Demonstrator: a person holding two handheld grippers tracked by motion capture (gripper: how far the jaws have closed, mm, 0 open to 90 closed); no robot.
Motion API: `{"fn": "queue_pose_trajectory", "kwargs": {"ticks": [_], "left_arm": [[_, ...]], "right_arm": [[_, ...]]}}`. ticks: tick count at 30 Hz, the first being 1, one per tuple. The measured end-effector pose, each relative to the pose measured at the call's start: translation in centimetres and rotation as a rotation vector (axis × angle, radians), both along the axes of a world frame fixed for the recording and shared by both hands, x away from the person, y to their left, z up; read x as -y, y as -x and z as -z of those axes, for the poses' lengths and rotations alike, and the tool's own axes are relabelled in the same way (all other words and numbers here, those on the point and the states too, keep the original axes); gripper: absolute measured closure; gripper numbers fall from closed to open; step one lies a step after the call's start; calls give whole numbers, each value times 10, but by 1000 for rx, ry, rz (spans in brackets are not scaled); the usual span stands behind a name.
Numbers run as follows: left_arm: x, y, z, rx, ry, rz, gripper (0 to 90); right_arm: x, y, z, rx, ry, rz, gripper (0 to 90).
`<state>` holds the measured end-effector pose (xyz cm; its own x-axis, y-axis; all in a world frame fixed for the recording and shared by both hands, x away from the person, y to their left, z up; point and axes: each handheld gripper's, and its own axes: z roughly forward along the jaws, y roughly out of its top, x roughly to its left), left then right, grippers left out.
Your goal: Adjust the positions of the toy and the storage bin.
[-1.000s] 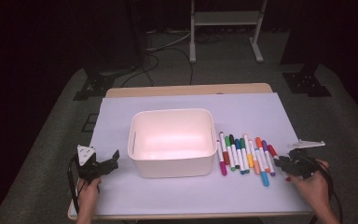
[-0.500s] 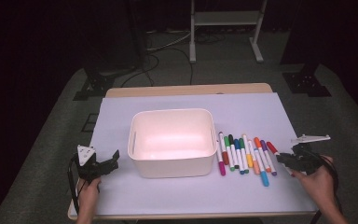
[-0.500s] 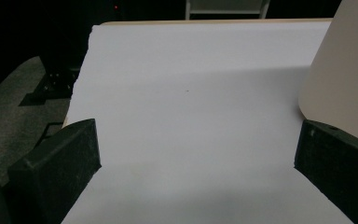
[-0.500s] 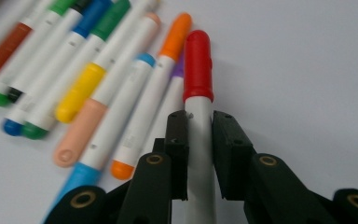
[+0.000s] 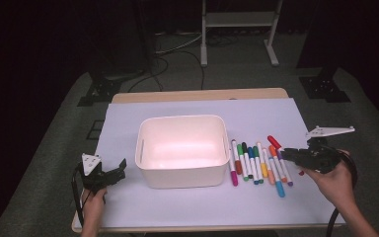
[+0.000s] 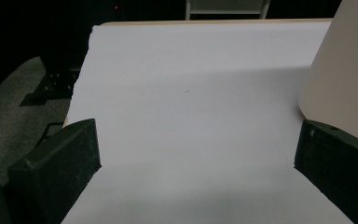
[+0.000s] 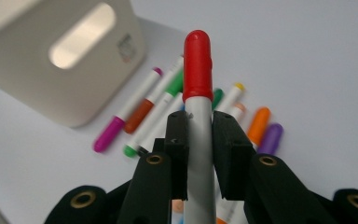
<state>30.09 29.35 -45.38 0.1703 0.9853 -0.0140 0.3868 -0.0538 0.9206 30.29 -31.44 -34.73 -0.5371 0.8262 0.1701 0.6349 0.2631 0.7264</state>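
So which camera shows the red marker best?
The right gripper view: the red marker stands big and sharp, clamped between the right gripper jaws. In the high view it's a tiny red tip near that gripper. The left gripper view faces bare table.

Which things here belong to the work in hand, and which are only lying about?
Belong to the work:
- red-capped marker, clamped in the right gripper
- the other markers on the table
- white bin

Lying about:
- metal stand beyond the table
- cables on the floor
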Motion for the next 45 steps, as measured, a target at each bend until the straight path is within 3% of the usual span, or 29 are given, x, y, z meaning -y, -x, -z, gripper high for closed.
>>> {"fn": "queue_pose_trajectory", "kwargs": {"ticks": [2,8,16,17,18,21,36,45], "left_arm": [[0,0,0,0,0,0,0],[1,0,0,1,-2,3,0],[1,0,0,3,-5,8,0],[1,0,0,3,-5,8,0],[1,0,0,3,-5,8,0],[1,1,0,5,-12,13,0],[0,0,0,-2,-3,6,0],[0,0,0,-5,0,1,0]], "right_arm": [[-3,0,-5,1,-14,-15,759],[-31,0,-37,26,-47,-135,760],[-59,-6,-61,34,-88,-256,759],[-66,-7,-66,38,-93,-295,759],[-66,-7,-66,38,-93,-295,759],[-83,-13,-76,48,-89,-369,760],[-145,-32,-90,25,-30,-559,760],[-176,-43,-90,-5,-12,-667,759]]}}
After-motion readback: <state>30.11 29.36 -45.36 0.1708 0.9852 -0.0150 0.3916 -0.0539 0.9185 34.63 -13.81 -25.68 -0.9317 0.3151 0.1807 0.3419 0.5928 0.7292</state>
